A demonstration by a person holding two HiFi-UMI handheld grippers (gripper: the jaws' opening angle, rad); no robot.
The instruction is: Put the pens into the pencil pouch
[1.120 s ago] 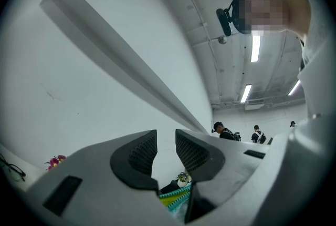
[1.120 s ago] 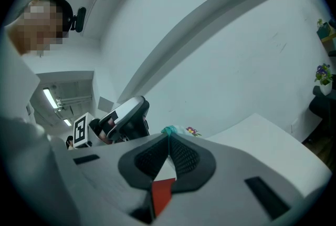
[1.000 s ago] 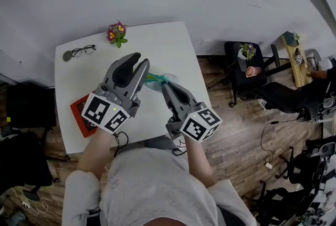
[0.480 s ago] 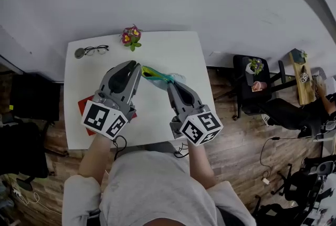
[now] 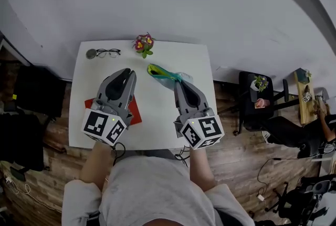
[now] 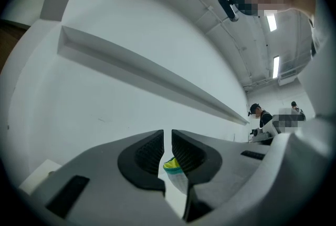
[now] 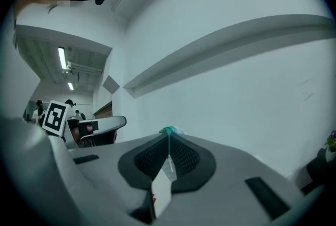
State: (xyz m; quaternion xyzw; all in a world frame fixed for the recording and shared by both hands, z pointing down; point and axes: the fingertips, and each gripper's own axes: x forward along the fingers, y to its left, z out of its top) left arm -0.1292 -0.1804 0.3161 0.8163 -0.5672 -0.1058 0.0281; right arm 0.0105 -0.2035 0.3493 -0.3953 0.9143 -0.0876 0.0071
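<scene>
**Left gripper empty, right gripper pinching the pencil pouch**

Your left gripper is over the left half of the white table. Its jaws are only a narrow slit apart and hold nothing. In the left gripper view, the pouch's yellow and teal end shows through that slit, beyond the jaws. A flat red object lies on the table below this gripper. Along the far edge sit a pair of glasses and a small flowering plant. The pencil pouch, teal, yellow and partly see-through, is between the two grippers. Your right gripper has its jaws closed on the pouch's teal edge.
</scene>
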